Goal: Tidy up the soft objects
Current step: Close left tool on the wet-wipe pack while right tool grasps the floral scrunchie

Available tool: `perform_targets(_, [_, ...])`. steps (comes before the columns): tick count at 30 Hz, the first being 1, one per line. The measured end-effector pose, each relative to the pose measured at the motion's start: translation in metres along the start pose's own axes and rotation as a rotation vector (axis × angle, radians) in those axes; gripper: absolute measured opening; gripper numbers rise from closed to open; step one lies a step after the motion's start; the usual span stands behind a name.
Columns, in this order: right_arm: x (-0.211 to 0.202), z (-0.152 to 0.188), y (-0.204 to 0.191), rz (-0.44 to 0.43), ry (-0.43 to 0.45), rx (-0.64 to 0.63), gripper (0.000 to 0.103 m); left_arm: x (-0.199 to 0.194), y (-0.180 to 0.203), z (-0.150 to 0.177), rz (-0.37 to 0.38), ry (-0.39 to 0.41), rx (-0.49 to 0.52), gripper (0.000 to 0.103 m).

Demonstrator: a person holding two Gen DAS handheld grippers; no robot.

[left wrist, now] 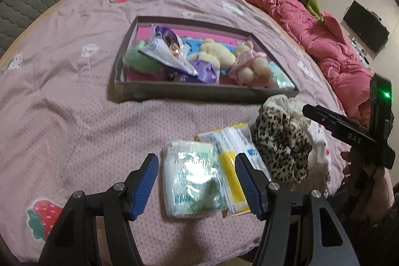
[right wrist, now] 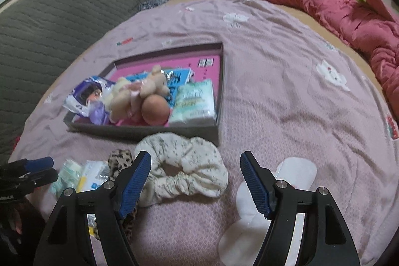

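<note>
The left tool [left wrist: 197, 187] hangs with its blue-padded jaws spread wide either side of a green-printed tissue pack [left wrist: 193, 181] lying on the pink bed cover [left wrist: 74, 96]. A yellow-striped pack [left wrist: 232, 153] touches it, with a leopard-print scrunchie [left wrist: 281, 146] just beside. Farther off, a shallow box [left wrist: 199, 92] holds plush bears [left wrist: 224, 54]. The right tool [left wrist: 349, 131] enters at the right edge; its jaws cannot be made out.

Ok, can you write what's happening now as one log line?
left gripper: open over tissue pack | right gripper: open by cream scrunchie | box: holds toys
</note>
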State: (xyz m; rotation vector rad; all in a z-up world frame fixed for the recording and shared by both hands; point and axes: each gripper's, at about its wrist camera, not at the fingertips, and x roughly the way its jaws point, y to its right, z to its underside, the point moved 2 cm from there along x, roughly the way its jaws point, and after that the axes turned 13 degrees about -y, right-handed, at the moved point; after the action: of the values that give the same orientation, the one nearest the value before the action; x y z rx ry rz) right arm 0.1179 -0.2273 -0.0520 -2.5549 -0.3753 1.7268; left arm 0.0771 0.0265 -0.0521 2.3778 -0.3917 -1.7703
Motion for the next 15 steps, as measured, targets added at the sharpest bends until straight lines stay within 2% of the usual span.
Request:
perform_targets(3, [0.010, 0.001, 0.000, 0.021, -0.032, -0.004, 0.075, 0.005, 0.001, 0.005, -0.010, -0.025, 0.008, 0.063])
perform_targets(11, [0.035, -0.003, -0.010, 0.165, -0.073, -0.089, 0.075, 0.016, -0.003, 0.007, -0.026, -0.067, 0.002, 0.063])
perform_targets(12, [0.037, -0.004, -0.011, 0.177, -0.073, -0.095, 0.073, 0.018, -0.002, 0.007, -0.031, -0.073, 0.007, 0.063])
perform_targets(14, [0.040, -0.006, -0.010, 0.185, -0.074, -0.097, 0.063, 0.022, -0.001, 0.008, -0.040, -0.088, 0.012, 0.063])
perform_targets(15, [0.041, -0.007, -0.010, 0.187, -0.075, -0.100, 0.062, 0.024, -0.001, 0.008, -0.038, -0.094, 0.016, 0.063])
